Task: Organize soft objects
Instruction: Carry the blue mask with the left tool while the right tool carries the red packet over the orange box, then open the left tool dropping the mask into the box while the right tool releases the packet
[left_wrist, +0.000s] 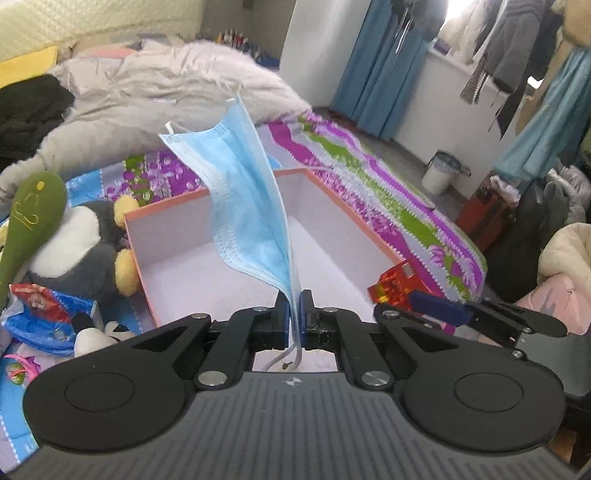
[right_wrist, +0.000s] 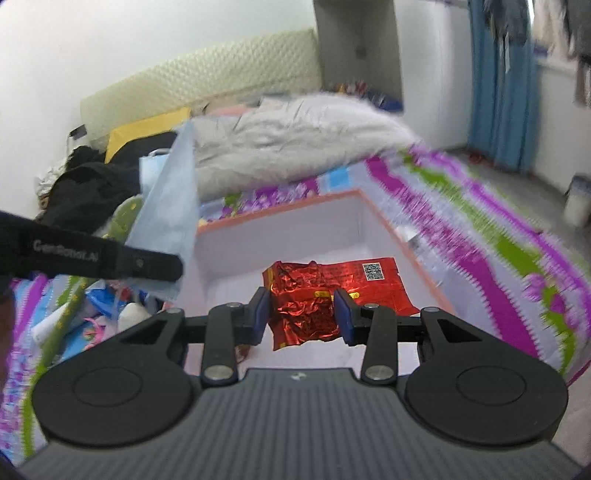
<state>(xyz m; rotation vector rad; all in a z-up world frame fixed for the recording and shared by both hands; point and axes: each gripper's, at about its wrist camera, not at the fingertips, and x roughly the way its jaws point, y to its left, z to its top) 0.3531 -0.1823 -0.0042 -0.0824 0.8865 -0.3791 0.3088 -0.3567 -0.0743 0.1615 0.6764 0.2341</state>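
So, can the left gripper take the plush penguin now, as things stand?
Probably not yet. The left gripper is shut on the blue face mask, so it has no free grip. The plush penguin itself lies uncovered beside the box; the mask must be released first.

bedspread (right_wrist: 480, 206) motion-blurred along right edge; box (left_wrist: 332, 206) near wall hidden behind gripper body; green plush (left_wrist: 22, 221) cropped at left frame edge.
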